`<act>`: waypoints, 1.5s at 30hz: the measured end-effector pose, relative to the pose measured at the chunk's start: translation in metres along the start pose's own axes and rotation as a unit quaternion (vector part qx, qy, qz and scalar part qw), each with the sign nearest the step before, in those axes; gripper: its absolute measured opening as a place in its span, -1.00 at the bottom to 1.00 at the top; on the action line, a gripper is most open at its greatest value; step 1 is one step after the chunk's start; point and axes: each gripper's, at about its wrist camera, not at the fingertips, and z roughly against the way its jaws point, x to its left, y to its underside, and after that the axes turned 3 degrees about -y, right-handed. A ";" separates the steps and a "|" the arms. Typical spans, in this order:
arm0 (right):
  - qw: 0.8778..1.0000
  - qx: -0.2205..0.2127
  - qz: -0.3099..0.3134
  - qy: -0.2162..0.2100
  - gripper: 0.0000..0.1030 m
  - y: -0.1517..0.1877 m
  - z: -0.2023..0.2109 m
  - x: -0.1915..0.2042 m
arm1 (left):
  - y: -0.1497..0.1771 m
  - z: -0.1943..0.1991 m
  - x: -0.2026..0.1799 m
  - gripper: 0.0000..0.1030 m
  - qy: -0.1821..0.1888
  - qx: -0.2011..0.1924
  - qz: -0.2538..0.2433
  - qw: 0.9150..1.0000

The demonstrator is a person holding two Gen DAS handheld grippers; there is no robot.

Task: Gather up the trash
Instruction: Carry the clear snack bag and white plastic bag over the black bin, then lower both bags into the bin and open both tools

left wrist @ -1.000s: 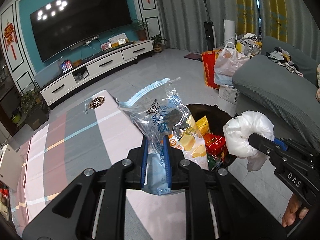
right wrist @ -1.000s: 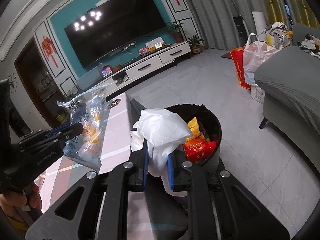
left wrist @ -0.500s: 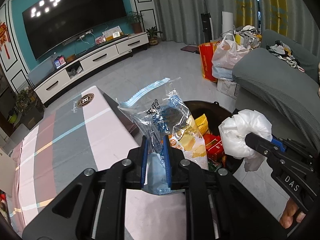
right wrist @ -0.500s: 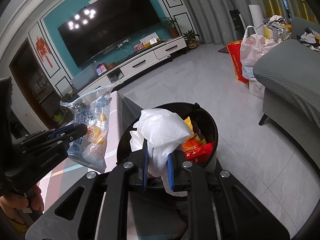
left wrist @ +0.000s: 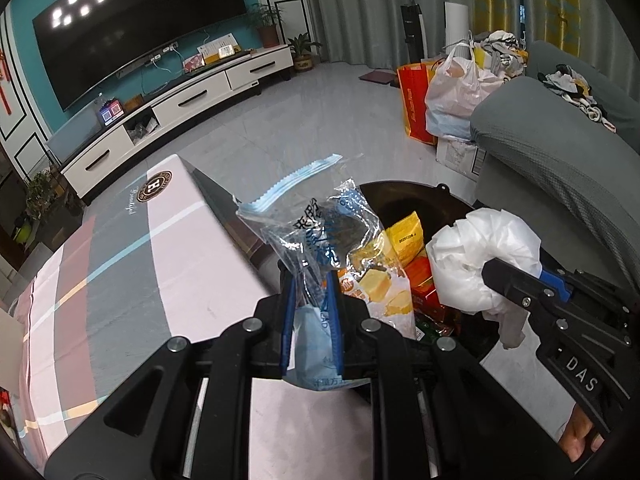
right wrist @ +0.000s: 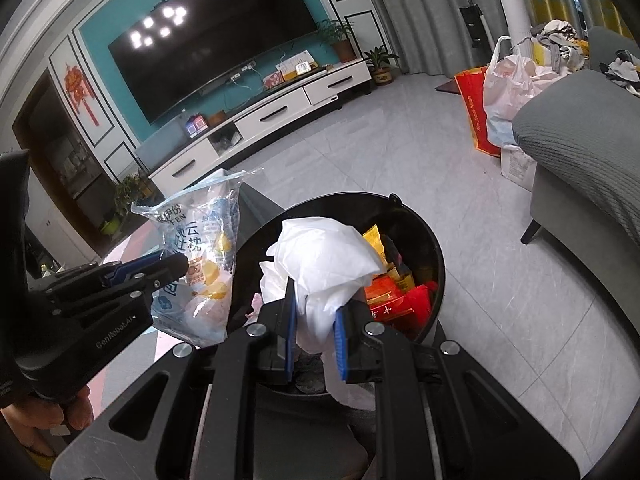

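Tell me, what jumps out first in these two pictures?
Two black tongs, each clamped on rubbish: the left tongs grip a clear blue snack bag, the right tongs a crumpled white plastic bag. Both hang at a black trash bin already holding red and yellow wrappers, with a big dark television on the teal wall behind.

Left wrist view: looks forward along the left gripper point(left wrist: 311, 300), close above the table point(left wrist: 120, 264), facing the television point(left wrist: 136, 20) wall.
Right wrist view: looks forward along the right gripper point(right wrist: 316, 320), close above the black bin point(right wrist: 434, 256), facing the same wall.
Shared: both show the bin, television, cabinet point(right wrist: 260, 120), sofa point(left wrist: 560, 152) and floor.
Cross-sight: each view shows the other gripper at its edge, right gripper low right, left gripper low left.
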 end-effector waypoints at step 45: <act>0.999 0.030 -0.011 0.007 -0.68 0.001 -0.029 -0.011 | 0.004 -0.038 -0.012 -0.65 -0.007 0.034 -0.029 0.999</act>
